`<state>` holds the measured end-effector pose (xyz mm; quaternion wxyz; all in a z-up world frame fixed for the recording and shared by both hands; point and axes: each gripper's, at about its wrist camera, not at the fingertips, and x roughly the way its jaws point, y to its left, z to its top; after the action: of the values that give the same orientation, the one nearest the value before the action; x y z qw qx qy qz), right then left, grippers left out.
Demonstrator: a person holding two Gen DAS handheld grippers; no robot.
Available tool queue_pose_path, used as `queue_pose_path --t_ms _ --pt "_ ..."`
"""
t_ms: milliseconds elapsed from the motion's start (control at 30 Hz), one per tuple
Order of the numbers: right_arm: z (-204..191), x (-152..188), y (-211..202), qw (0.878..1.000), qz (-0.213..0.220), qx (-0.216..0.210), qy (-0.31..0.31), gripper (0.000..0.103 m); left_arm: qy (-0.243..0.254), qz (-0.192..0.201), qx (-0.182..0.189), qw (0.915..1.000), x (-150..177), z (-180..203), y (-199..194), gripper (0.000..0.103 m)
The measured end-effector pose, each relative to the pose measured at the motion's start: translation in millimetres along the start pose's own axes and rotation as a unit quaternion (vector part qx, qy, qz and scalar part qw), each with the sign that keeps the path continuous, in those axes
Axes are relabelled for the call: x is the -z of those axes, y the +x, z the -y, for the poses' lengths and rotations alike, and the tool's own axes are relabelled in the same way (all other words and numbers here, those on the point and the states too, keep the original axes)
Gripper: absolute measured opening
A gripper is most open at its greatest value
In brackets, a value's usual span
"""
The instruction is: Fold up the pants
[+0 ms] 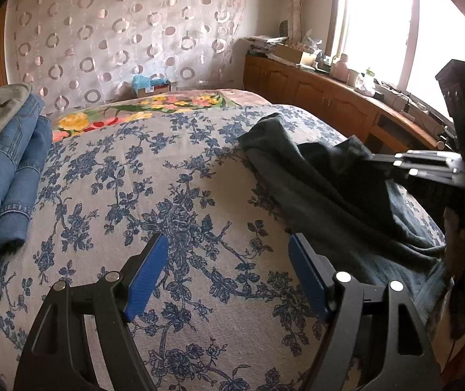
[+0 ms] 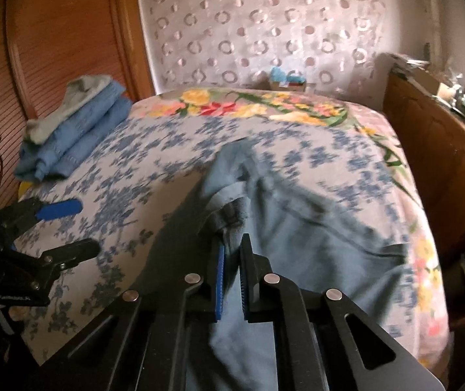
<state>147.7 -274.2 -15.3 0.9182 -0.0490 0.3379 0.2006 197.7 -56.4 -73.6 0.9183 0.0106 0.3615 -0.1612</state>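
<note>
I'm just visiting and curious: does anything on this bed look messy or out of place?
Only the dark pants: they lie rumpled toward one side of the bedspread, not yet folded, with the right gripper shut on a bunched edge. The blue jeans nearby are already neatly folded.

My right wrist view is smearing with motion blur, softening the pants [image 2: 297,228] and the bedspread [image 2: 128,176]. My right gripper [image 2: 231,260] is hiding the cloth it is pinching. The frame's right edge is cutting off the pants [image 1: 330,189] in my left view.
</note>
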Motion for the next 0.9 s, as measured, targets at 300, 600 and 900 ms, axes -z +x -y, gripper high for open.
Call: queue_pose_path --t_ms 300,600,900 --pt "45 -4 -13 0.998 0.001 0.06 0.007 0.004 -0.003 -0.008 -0.008 0.9999 0 -1 2 0.077" --pt "70 -5 -9 0.995 -0.004 0.1 0.026 0.004 -0.005 -0.015 -0.011 0.9998 1 -2 5 0.077" --pt "69 -8 4 0.99 -0.017 0.131 0.049 0.016 -0.007 -0.02 -0.013 0.9997 1 -3 5 0.077"
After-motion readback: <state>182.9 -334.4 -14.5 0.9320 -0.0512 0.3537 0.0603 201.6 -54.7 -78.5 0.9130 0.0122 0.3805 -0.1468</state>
